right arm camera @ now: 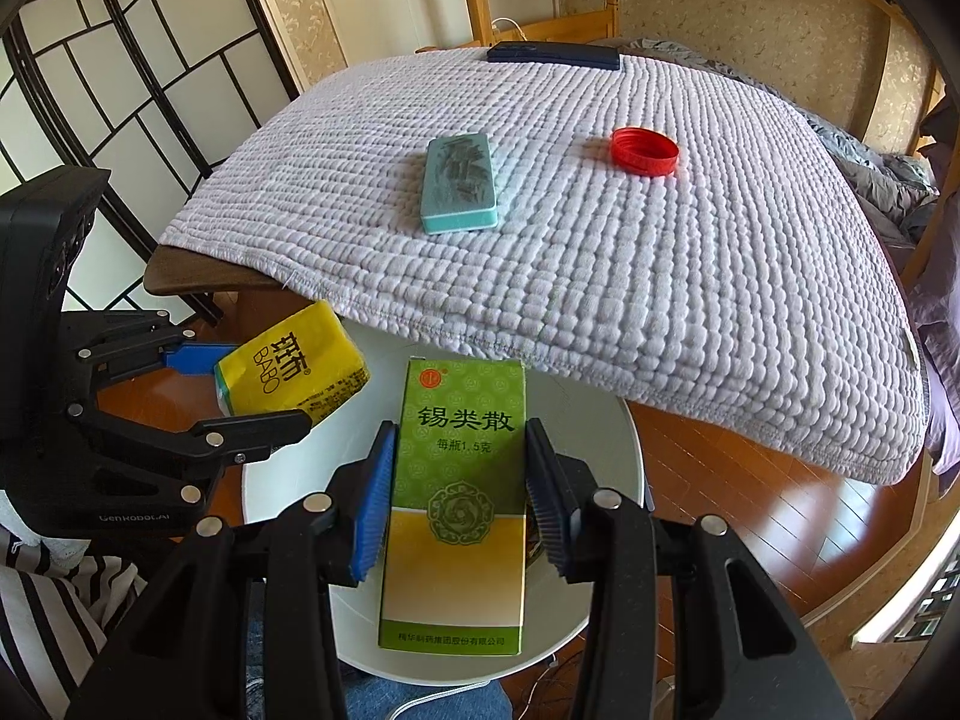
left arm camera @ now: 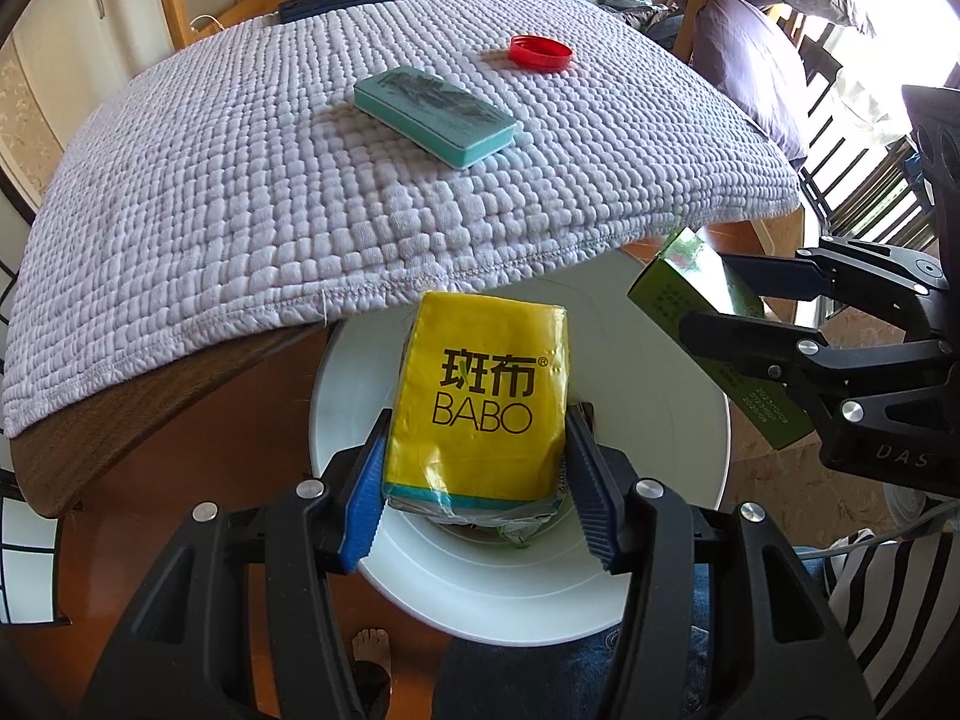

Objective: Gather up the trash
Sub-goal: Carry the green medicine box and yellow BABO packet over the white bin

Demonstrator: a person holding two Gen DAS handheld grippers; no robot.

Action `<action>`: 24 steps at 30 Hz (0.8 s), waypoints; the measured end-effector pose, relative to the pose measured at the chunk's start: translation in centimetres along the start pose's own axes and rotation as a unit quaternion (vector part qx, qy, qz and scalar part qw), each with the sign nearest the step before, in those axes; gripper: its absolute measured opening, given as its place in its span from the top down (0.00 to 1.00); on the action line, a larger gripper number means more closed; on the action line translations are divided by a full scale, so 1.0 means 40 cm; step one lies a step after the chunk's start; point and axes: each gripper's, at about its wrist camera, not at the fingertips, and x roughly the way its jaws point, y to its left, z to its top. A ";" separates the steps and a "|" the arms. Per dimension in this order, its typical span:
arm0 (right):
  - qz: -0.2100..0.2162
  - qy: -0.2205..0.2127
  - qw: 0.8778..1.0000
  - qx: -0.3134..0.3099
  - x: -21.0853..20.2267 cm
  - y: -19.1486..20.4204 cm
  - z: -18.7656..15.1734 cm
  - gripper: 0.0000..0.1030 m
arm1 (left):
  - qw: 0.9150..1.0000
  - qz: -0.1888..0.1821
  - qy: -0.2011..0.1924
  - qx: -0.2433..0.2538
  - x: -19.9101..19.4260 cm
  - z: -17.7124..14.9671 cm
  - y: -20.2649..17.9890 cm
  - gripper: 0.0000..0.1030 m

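Left tool point(left arm camera: 477, 468) grips a yellow tissue pack point(left arm camera: 480, 402); right tool point(right arm camera: 459, 498) grips a green box point(right arm camera: 456, 516), both above the white bin point(right arm camera: 606, 450).
Beyond, on the quilted tabletop point(left arm camera: 240, 192), lie a teal case point(left arm camera: 435, 114) and, farther right, a red cap point(left arm camera: 540, 52).

Sunlit room with glossy wooden floor point(right arm camera: 780, 480), patterned beige wallpaper point(right arm camera: 720, 0), a paper-panelled folding screen point(right arm camera: 120, 72), wooden bed frame point(right arm camera: 540, 30) and a quilted white cloth point(right arm camera: 600, 270) draped over the tabletop point(right arm camera: 198, 273).
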 end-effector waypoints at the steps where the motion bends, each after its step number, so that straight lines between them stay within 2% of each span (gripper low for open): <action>1: 0.001 0.001 1.000 0.000 0.003 0.001 -0.004 0.60 | 1.000 0.000 0.001 0.000 0.003 0.001 0.001 0.46; 24: -0.005 0.033 0.999 0.004 0.074 -0.003 -0.061 0.60 | 0.999 0.001 0.040 0.007 0.067 -0.027 -0.020 0.46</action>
